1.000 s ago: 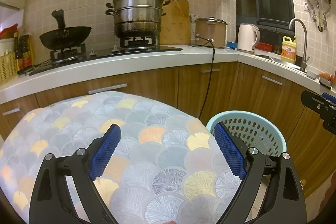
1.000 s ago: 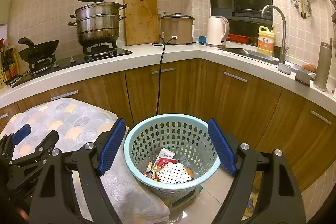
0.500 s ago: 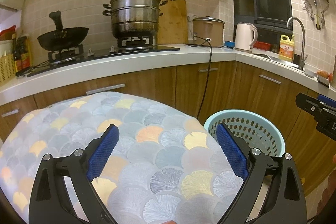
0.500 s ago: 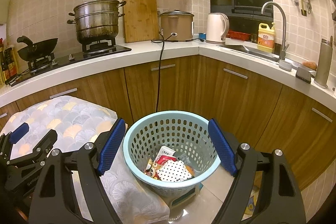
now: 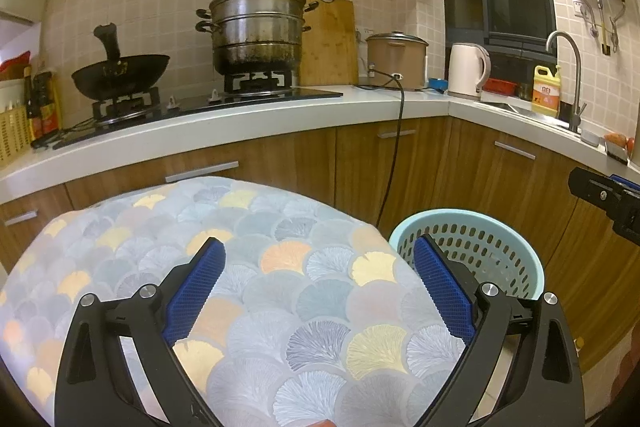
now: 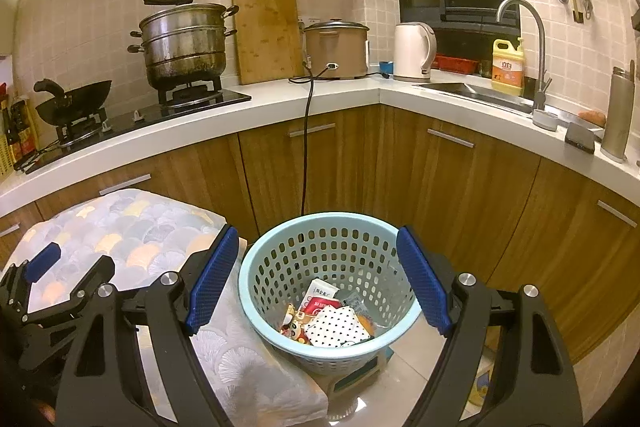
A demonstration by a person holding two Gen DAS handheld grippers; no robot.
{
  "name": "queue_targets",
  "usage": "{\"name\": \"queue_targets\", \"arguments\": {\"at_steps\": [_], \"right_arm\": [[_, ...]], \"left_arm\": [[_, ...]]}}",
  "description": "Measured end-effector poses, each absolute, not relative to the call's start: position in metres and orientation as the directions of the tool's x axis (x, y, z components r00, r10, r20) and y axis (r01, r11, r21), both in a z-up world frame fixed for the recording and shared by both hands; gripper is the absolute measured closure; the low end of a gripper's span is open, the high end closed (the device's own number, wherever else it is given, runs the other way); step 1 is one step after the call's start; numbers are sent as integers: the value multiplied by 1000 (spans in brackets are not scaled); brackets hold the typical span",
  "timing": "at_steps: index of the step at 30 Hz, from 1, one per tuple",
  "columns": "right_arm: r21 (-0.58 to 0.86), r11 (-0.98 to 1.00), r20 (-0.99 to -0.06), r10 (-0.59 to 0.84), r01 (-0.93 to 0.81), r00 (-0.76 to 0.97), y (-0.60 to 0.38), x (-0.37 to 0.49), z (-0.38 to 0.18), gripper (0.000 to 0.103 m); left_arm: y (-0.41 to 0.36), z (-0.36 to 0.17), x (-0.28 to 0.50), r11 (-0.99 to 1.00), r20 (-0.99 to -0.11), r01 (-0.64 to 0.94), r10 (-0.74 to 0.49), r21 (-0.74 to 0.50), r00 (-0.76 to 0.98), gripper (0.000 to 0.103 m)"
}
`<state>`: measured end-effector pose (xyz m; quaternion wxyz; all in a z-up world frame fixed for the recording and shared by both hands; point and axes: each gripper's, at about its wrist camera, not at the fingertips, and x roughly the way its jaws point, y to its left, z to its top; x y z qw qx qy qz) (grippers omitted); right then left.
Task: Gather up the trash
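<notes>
I hold right gripper (image 6: 312, 277) above basket (image 6: 256, 291), fingers wide, empty. Trash (image 6: 328, 319) already inside, beside cloth-covered desk (image 5: 280, 267). Left gripper (image 5: 316, 283) over desk, fingers apart, empty; nothing left to grab.

Tiled walls (image 6: 96, 15), wooden cabinets (image 6: 448, 187), white countertop (image 6: 256, 115).

Steamer pot (image 5: 258, 27) on stove, black wok (image 5: 120, 73), cutting board (image 6: 267, 37), rice cooker (image 6: 337, 49), white kettle (image 6: 414, 51), faucet (image 6: 528, 47)
</notes>
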<state>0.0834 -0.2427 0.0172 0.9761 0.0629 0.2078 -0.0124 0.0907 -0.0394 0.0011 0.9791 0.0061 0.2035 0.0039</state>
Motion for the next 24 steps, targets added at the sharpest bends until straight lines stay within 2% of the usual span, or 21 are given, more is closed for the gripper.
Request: {"name": "queue_targets", "arguments": {"at_steps": [24], "right_arm": [[105, 993, -398, -2, 48, 917, -240, 83, 18, 26]], "left_arm": [[-39, 1, 91, 1000, -402, 2, 6, 21, 916, 9]]}}
